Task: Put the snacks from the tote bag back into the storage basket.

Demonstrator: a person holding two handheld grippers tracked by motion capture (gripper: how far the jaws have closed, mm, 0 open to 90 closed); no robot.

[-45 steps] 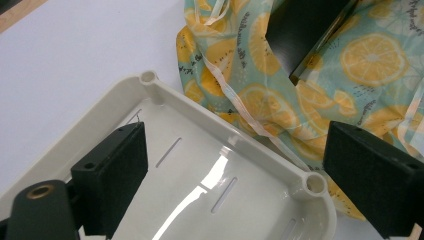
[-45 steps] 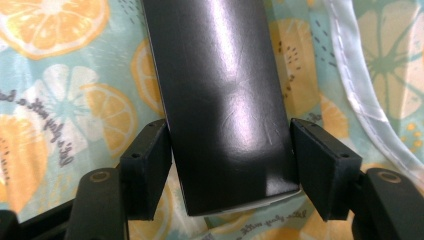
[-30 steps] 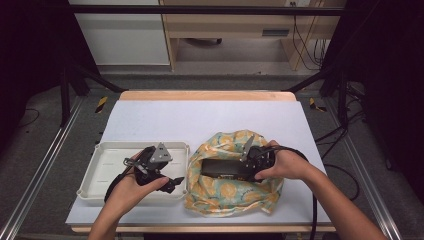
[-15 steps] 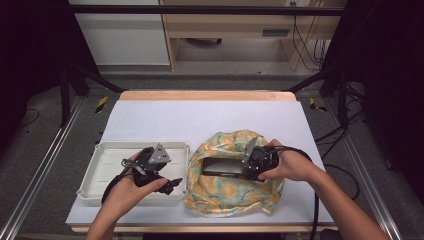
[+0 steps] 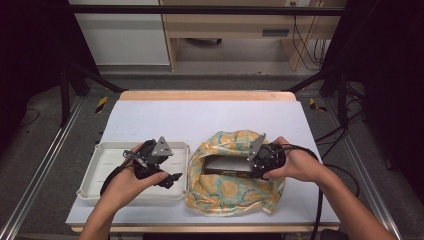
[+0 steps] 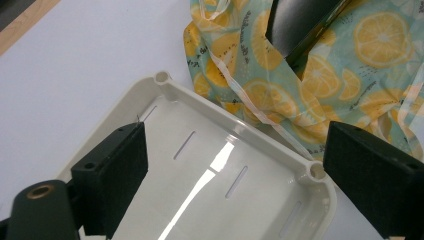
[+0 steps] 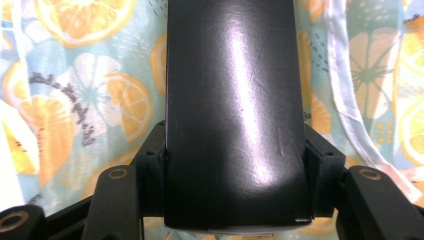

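Right gripper (image 5: 256,161): jaws closed against both long sides of a glossy black box (image 7: 235,115), which lies across the lemon-print cloth bag (image 5: 232,192) on the bench (image 5: 200,115). In the high view the box sits in the bag's open mouth, its far end toward the tray.

Left gripper (image 6: 240,180): jaws spread wide, holding nothing, hovering over the white plastic tray (image 6: 165,85) (slotted floor, corner next to the bag's edge).

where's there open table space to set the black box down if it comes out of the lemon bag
The far half of the table, beyond the white tray and lemon-print bag, is bare. A strip right of the bag is open too. The near edge is crowded: tray, bag, both hands, with the right gripper clamping the black box.
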